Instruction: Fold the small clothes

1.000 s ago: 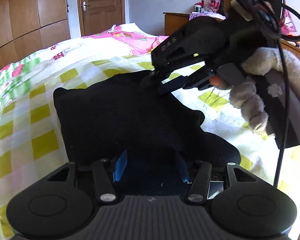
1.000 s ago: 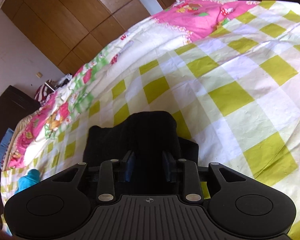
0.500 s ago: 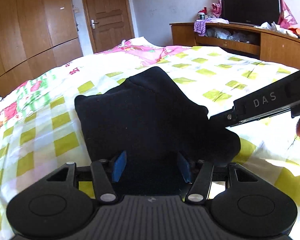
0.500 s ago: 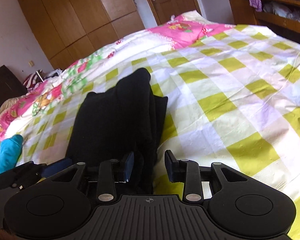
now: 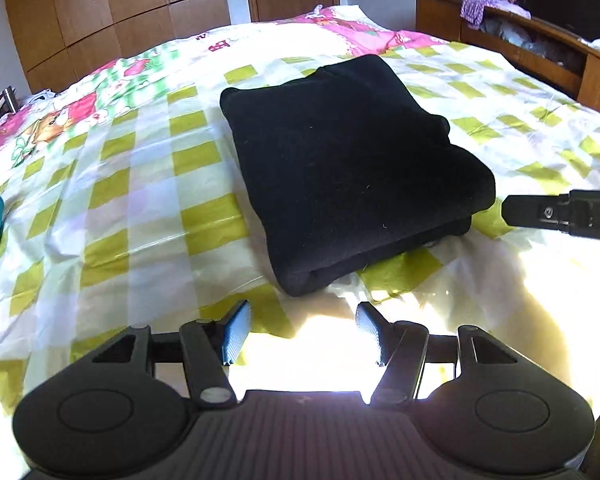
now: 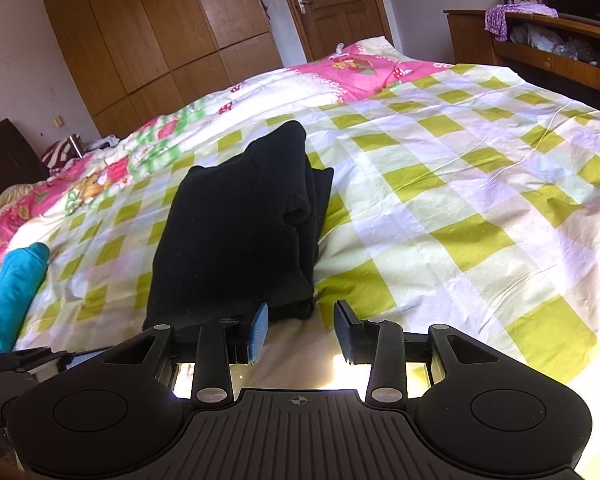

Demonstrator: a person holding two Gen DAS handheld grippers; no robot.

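My left gripper (image 5: 302, 334) has its jaws wide apart, with nothing between the blue pads (image 5: 236, 332) but sunlit sheet (image 5: 112, 216). It touches nothing; the garment's near corner lies just ahead of the pads. My right gripper (image 6: 300, 330) is likewise spread, jaws apart and empty; its left pad (image 6: 259, 330) sits just beside the garment's near edge, and I cannot tell whether they touch.

The black garment (image 5: 348, 164) lies folded in a thick, roughly rectangular bundle on the checked sheet, near the middle of the bed. From the right wrist its stacked layers show along the right-hand edge (image 6: 236, 224). A turquoise cloth (image 6: 8, 292) lies well apart on the left.

A second ago both pairs of jaws were down over the black cloth, the left one with fabric between its pads and the right gripper working on top of the bundle. Half a second ago both were still at the near edge. Now both have pulled back and let go, so bare sheet shows between each pair of pads, and only the tip of the right gripper (image 5: 560, 216) enters the left wrist view at the right.
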